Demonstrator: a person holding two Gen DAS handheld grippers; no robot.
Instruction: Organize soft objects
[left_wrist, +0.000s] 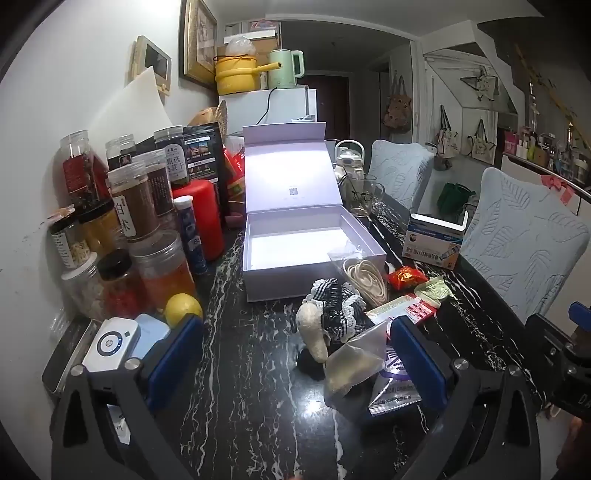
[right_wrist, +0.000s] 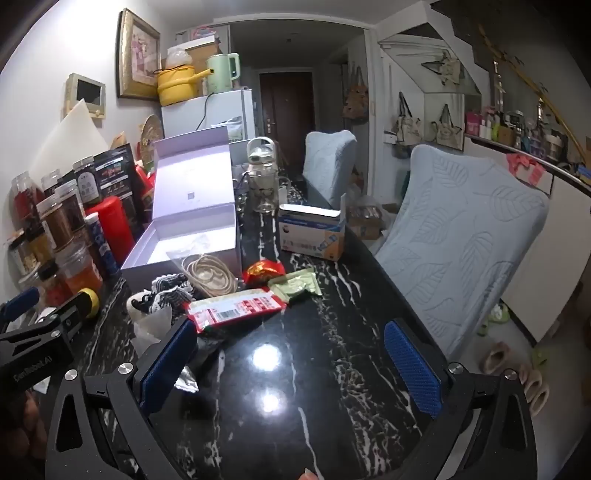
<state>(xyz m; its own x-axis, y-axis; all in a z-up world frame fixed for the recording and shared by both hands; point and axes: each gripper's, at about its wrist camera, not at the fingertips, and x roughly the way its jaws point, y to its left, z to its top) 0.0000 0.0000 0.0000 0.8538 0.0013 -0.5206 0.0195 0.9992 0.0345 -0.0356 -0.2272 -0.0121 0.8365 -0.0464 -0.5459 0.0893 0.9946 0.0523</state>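
An open white box (left_wrist: 295, 254) (right_wrist: 207, 225) with its lid standing up sits on the black marble table (left_wrist: 236, 369) (right_wrist: 332, 332). In front of it lie soft things: a black-and-white checked cloth piece (left_wrist: 336, 306) (right_wrist: 166, 291), a cream fuzzy item (left_wrist: 314, 328), a bag of cream cord (left_wrist: 365, 277) (right_wrist: 210, 277), a red pouch (left_wrist: 404, 275) (right_wrist: 264, 271), a green packet (left_wrist: 432, 291) (right_wrist: 297, 286), a red-white packet (left_wrist: 406, 310) (right_wrist: 236, 308) and clear sachets (left_wrist: 354, 362). My left gripper (left_wrist: 295, 362) is open, short of the pile. My right gripper (right_wrist: 291, 365) is open over bare table.
Several jars and bottles (left_wrist: 125, 221) (right_wrist: 55, 229), a red can (left_wrist: 201, 218) and a lemon (left_wrist: 183, 308) crowd the left side. A blue-white carton (left_wrist: 434, 240) (right_wrist: 314, 232), a glass jug (right_wrist: 262, 184) and two pale blue chairs (left_wrist: 524, 243) (right_wrist: 465, 229) stand at the right.
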